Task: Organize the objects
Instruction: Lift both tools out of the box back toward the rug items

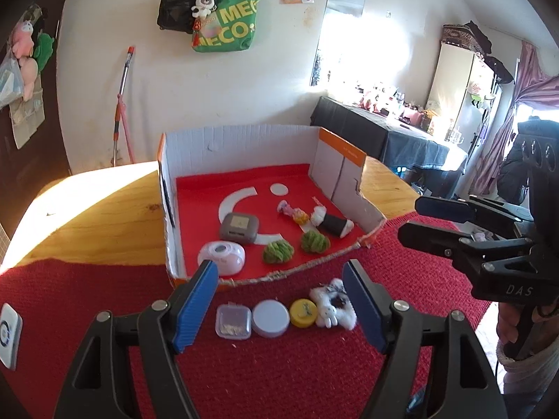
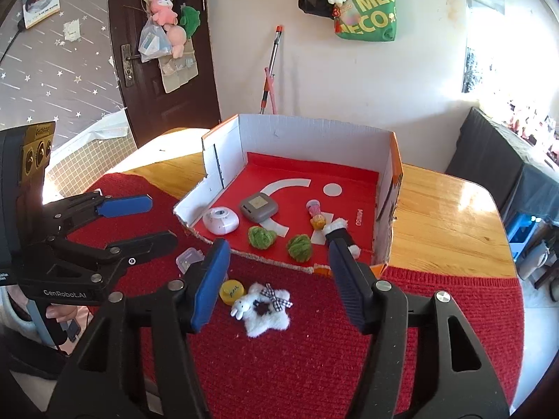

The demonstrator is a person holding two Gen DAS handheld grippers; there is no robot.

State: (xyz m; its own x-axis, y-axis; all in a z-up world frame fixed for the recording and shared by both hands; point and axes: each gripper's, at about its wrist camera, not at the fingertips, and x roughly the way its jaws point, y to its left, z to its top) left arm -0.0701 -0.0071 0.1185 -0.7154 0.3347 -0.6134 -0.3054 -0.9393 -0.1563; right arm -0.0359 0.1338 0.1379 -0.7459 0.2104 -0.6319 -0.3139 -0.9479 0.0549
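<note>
From the left wrist, the left tongs [image 1: 279,300] stand apart and empty over a row on the red mat [image 1: 87,293]: a clear case [image 1: 233,322], a white round tin [image 1: 270,317], a yellow cap [image 1: 303,312] and a white plush star [image 1: 332,305], just before the open box [image 1: 244,139]. From the right wrist, the right tongs [image 2: 276,284] gape empty above the plush star [image 2: 265,309], while the box [image 2: 314,132] holds two green pompoms [image 2: 261,237].
</note>
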